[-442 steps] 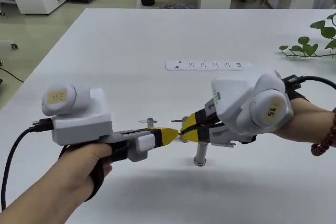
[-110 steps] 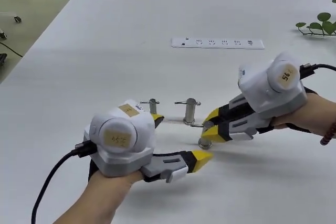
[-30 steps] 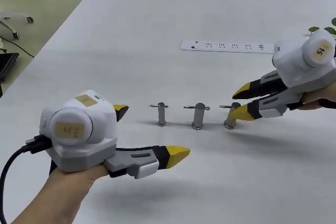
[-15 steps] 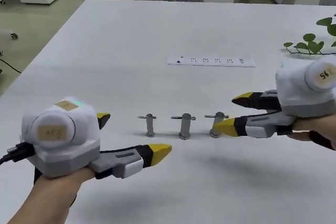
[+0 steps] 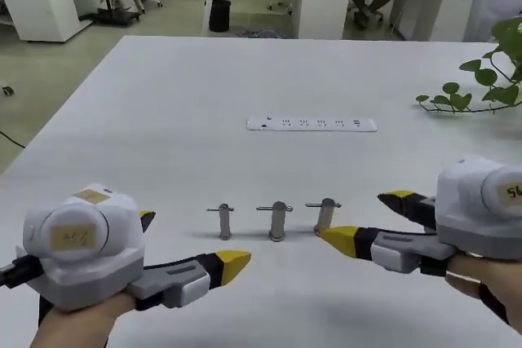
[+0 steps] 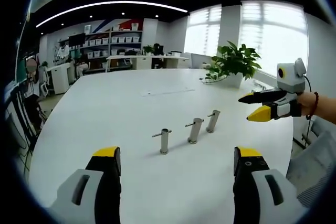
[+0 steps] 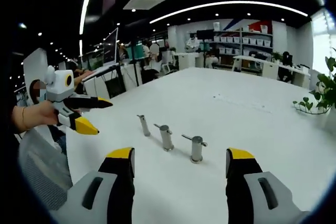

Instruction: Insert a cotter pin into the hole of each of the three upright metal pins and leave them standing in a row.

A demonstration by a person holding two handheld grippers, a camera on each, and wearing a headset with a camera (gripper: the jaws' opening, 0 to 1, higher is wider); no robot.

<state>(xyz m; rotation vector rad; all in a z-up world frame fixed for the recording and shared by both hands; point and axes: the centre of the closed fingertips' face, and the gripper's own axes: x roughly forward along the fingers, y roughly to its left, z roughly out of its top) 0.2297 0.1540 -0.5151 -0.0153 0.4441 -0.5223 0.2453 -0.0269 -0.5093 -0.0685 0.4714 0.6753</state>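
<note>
Since half a second ago both claws have backed off from the row. The right claw (image 5: 364,218) has pulled back from the right pin (image 5: 325,218) and the left claw (image 5: 192,238) has dropped toward the person. The head camera also tilted up, so part of the shift is just the view.

The white desk (image 5: 163,120) carries everything. The power strip (image 5: 311,124) lies mid-desk and serves as the reference. The left claw is on the person's side of the strip, out past its left end, with jaws apart and empty. The right claw is on the person's side of the strip, past its right end, also spread and empty. A plant (image 5: 481,71) trails in beyond the strip's right end.

The left pin (image 5: 224,224), middle pin (image 5: 278,226) and right pin stand upright in a row on the person's side of the strip, roughly parallel to it. The cotter pins (image 5: 274,208) sit crosswise through the tops of all three, so the task looks done.

Risks:
- The right claw's lower yellow tip is near the right pin. A careless sweep toward the strip would likely tip that pin.
- The pins are slim on small bases and stand close together, so one falling could take down its neighbour.
- The cotter ends stick out sideways. A passing jaw could snag one and drag it out or tilt its pin.
- How firmly the cotters are seated cannot be told, and a bump to the desk might shake one loose.
</note>
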